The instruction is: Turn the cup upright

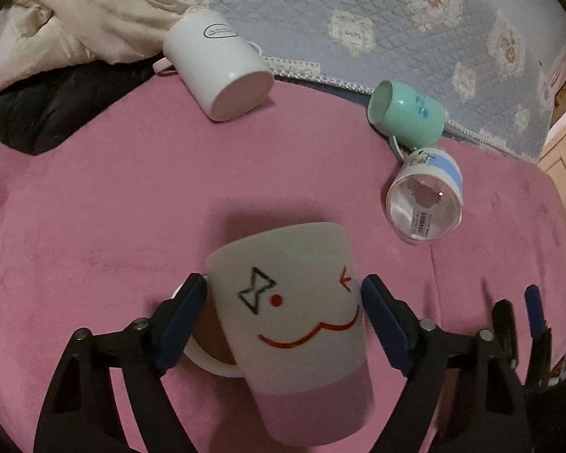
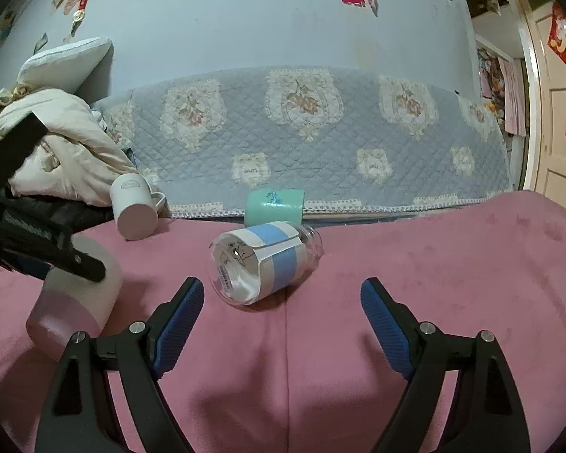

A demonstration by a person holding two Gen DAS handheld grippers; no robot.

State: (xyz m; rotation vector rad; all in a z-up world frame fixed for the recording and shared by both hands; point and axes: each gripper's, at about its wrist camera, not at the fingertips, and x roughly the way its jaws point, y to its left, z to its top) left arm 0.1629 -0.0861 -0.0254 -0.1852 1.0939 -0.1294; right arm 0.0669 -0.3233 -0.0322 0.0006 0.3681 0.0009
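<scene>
step: grasp to flip | left gripper [image 1: 283, 294]: spread around face mug [image 1: 290, 324], pads beside walls, contact unclear | mug: tipped on near pink blanket [image 1: 113, 196] | right gripper [image 2: 283, 302]: released, empty | advice: close squarely mid-body, clear the handle [image 1: 203, 358], rotate slowly

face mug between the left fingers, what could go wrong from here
The left gripper brackets the face mug with its fingers at or barely touching the smooth tapered sides; the mug could slip during the flip. The soft pink blanket may let it tip. The glass cup nearby could roll if nudged.
</scene>
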